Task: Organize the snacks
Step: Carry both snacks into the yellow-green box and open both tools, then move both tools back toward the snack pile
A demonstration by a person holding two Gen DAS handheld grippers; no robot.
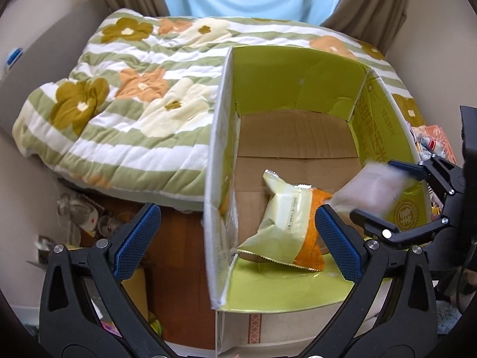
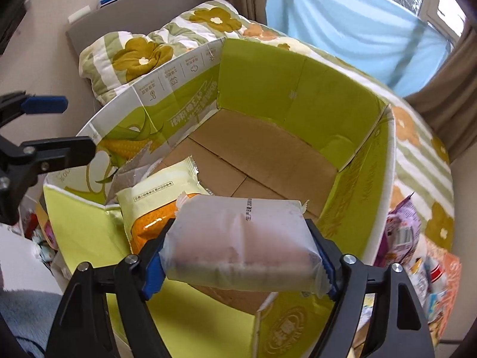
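Observation:
An open cardboard box [image 1: 301, 86] with yellow-green flaps stands against a bed; it also shows in the right wrist view [image 2: 298, 89]. A cream and orange snack packet [image 1: 286, 223] lies inside at the near left corner, also seen from the right wrist [image 2: 149, 197]. My right gripper [image 2: 241, 256] is shut on a frosted white snack packet [image 2: 238, 238] and holds it above the box's near edge; from the left it shows blurred [image 1: 372, 191]. My left gripper [image 1: 235, 244] is open and empty over the box's left wall.
A flowered green-striped quilt [image 1: 119, 95] covers the bed left of and behind the box. Several loose snack packets [image 2: 417, 253] lie to the right of the box. More clutter [image 1: 83, 217] sits on the floor at the left. Curtains hang behind.

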